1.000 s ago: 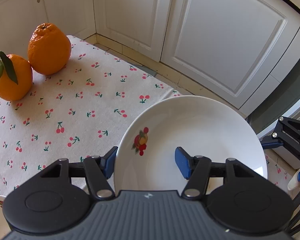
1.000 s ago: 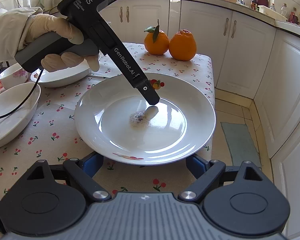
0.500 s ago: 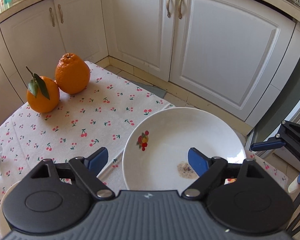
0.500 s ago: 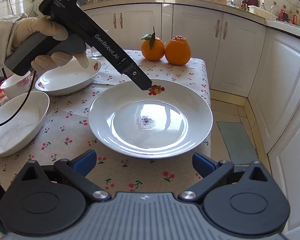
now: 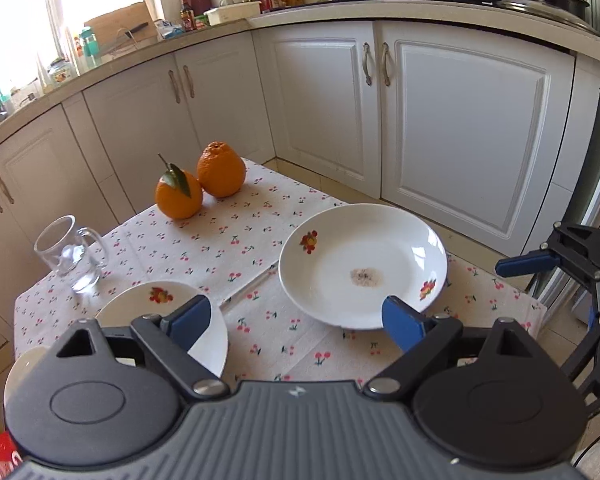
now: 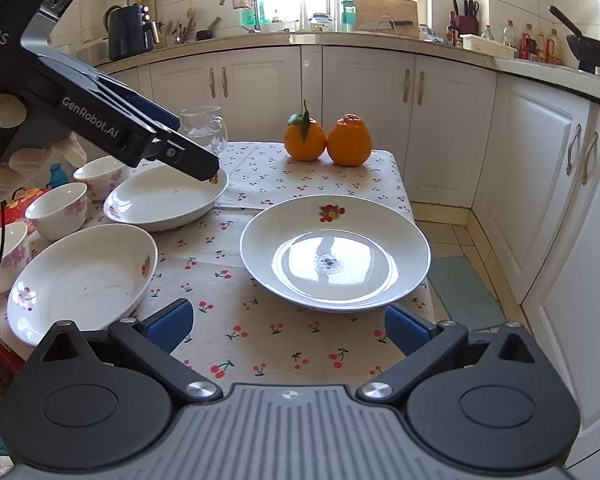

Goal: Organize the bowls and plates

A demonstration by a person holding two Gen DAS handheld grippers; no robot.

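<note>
Both grippers stood empty above the table. On the left gripper (image 5: 296,320) the jaws were opening, with nothing between the blue pads (image 5: 400,324); seen from the right wrist camera, that tool (image 6: 204,168), held in a gloved hand (image 6: 24,160), hung with its tip over the far rim of a shallow white dish (image 6: 164,200), though contact with the rim could not be told. The right gripper (image 6: 288,324) had its jaws spread wide, holding nothing, its pads just short of the near edge of the big plate (image 6: 335,252) and apart from it.

That plate was white and round, with a small fruit print on its rim and a dark speckled smudge (image 6: 329,264) at the centre of its glossy well. It sat flat on the cherry-print tablecloth (image 6: 268,332), near the table's right-hand edge in the right wrist view. To its left lay two more shallow white dishes, the nearer one (image 6: 80,280) with a faint floral mark, and beyond them three small white bowls (image 6: 58,210) with pink flowers, upright and close together.

Two oranges (image 6: 328,142), touching each other, stood at the far end of the cloth, one with a leaf on its stem. A clear glass mug (image 6: 202,130) stood left of them, partly hidden by the left tool. White cabinets (image 6: 380,92) ran behind the table.
</note>
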